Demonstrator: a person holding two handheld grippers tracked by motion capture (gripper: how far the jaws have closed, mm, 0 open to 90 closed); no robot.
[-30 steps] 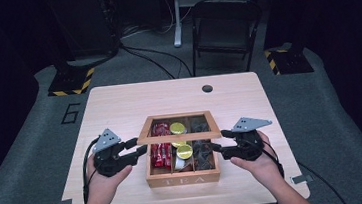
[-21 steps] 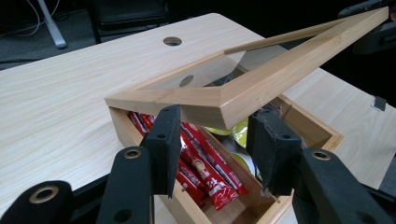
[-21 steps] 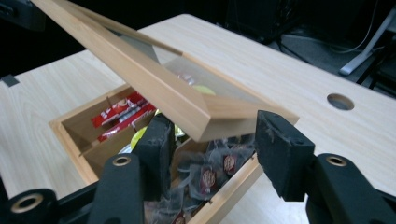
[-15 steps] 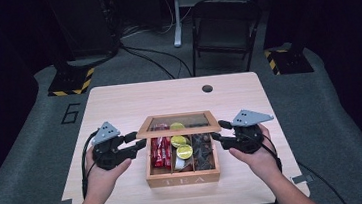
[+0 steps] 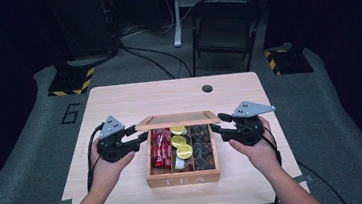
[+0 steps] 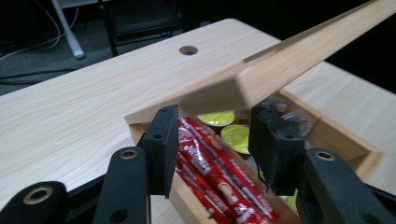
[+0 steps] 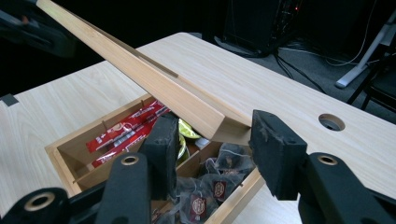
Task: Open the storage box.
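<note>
I've got the wooden box [image 5: 183, 174] near the front middle of the table [image 5: 133, 99], with "TEA" on its front wall. Its lid [image 5: 177, 119] is raised off the front and tilted up, hinged along the far side. Inside I count three lengthwise compartments: red packets [image 5: 159, 147] in the left one, yellow-topped capsules [image 5: 180, 143] in the middle, dark tea bags [image 5: 203, 145] in the right.

My left gripper [image 5: 139, 137] sits at the lid's left corner and my right gripper [image 5: 216, 128] at its right corner. In the left gripper view the lid corner [image 6: 224, 93] lies between the pads [image 6: 163, 140], which stand a little clear of the wood, so I read those jaws as released. In the right gripper view the corner [image 7: 205, 121] sits between pads [image 7: 275, 149] that have just been closing; a gap shows on the near side, and I cannot tell whether they press the wood.

The high view gives me the whole layout, plus a chair [image 5: 224, 27] beyond the table. The left gripper view shows the print on the red packets [image 6: 210, 172], and the right gripper view shows the round labels on the tea bags [image 7: 210, 191].
</note>
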